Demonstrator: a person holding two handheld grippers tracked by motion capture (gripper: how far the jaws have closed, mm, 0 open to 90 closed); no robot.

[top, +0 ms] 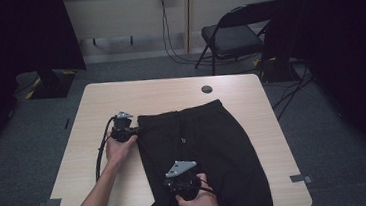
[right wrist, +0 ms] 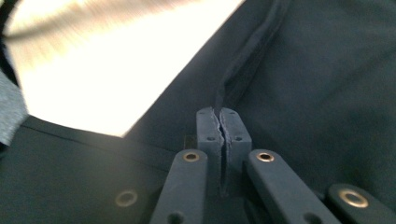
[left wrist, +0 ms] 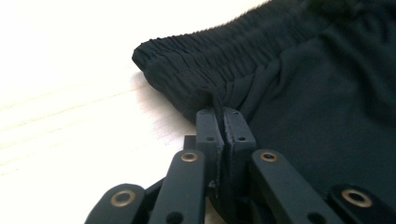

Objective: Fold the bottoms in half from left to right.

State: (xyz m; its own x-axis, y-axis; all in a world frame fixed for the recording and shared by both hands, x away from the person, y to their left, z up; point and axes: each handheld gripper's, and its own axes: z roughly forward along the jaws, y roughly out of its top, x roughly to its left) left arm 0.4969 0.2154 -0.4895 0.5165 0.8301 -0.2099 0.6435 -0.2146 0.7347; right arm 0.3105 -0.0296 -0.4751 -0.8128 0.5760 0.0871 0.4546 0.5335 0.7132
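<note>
Black fabric trousers with a gathered elastic waistband (top: 210, 151) spread flat across the pale wooden table (top: 100, 102). Left gripper (left wrist: 223, 112) clamped on a small pinch of cloth just below the waistband corner. Right gripper (right wrist: 219, 114) closed on a raised fold, apparently a side seam, though blurred.
</note>
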